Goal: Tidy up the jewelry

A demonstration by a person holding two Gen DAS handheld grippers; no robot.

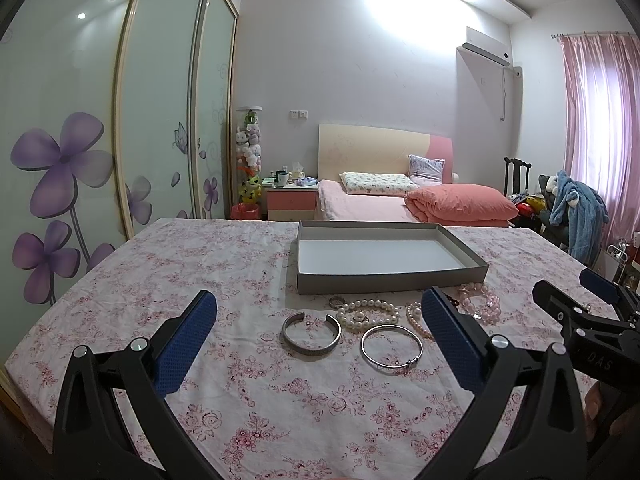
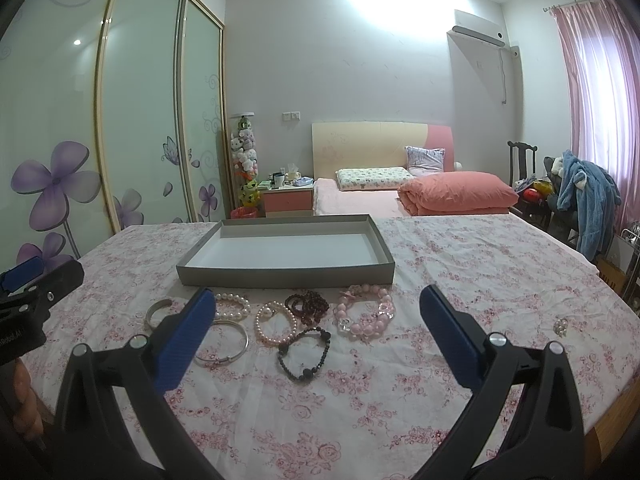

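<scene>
We hold our left gripper (image 1: pixel 320 328) above the counter (image 1: pixel 200 264), its blue-padded jaws spread wide and grasping nothing. Between them, on the pink floral cloth, lie an open silver cuff (image 1: pixel 311 334) and, just beside it on the right, a thin silver bangle (image 1: pixel 391 345). Behind these sit a small ring (image 1: pixel 337 301) and a white pearl bracelet (image 1: pixel 368 312), close in front of the gray box lid (image 1: pixel 390 280), which rests open side up with a bare white floor.

Our right gripper (image 2: pixel 316 320) is likewise released, jaws wide apart and holding nothing. In its view the jewelry lies in a loose row before the box. The cuff and bangle sit partly behind its left finger. To their right comes a pinkish pearl bracelet (image 2: pixel 276 322), then a dark red bead bracelet (image 2: pixel 308 306) and a black bead bracelet (image 2: pixel 306 354) nearer to us, then a chunky pink bead bracelet (image 2: pixel 366 316) near the box's right corner. A small sparkly piece (image 2: pixel 561 326) lies well apart on the far right of the cloth; we cannot tell what it is.
</scene>
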